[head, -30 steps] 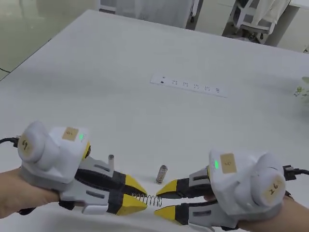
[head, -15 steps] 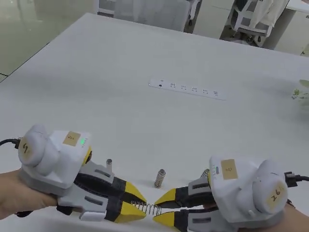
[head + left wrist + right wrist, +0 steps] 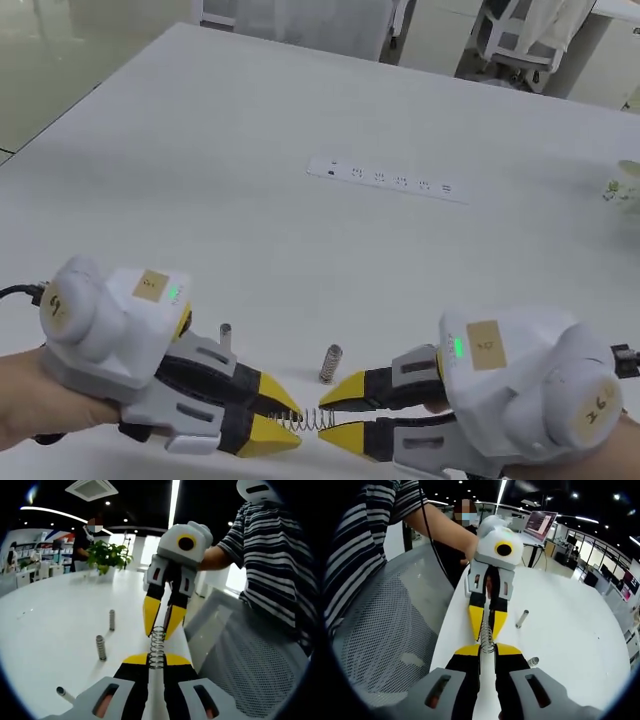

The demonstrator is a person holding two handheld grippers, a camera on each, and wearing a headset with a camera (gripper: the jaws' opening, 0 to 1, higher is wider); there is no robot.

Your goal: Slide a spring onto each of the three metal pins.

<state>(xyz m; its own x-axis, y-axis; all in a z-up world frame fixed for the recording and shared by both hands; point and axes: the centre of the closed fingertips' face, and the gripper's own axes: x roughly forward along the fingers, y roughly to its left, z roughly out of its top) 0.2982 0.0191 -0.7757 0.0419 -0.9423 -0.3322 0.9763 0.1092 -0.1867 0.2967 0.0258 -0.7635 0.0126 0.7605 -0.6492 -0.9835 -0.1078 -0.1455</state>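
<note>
— How much room is there around the work?

— Plenty on the far side. The tabletop (image 3: 200,150) is white and bare from the grippers out to its far edge, apart from a power strip (image 3: 385,180) lying flat near the middle. A plant (image 3: 107,555) stands well apart, toward the right edge. The work itself sits close to the near edge, and a mesh chair (image 3: 380,630) stands just off that edge, beside the hands.

— And the grippers?

— They are nose to nose at the near edge. The left gripper (image 3: 283,420) comes in from the left and the right gripper (image 3: 333,412) from the right. Their yellow tips almost meet.

— The jaws?

— The left jaws are pressed onto one end of the spring (image 3: 305,420). The right jaws have closed around its other end, and the coil keeps them a little apart.

— What does the spring look like?

— It is thin bright wire in open, even coils, and it is straight. It is carried level between the two pairs of tips, so only a short stretch of coil shows.

— Where are the pins?

— All are near the near edge, just beyond the grippers. The bare pin (image 3: 226,335) stands upright beside the left gripper. It is plain grey metal. A pin with a spring on it (image 3: 331,363) stands upright just past the gap between the tips. The left gripper view has a second sprung pin (image 3: 112,620) farther along, toward the right edge.
</note>
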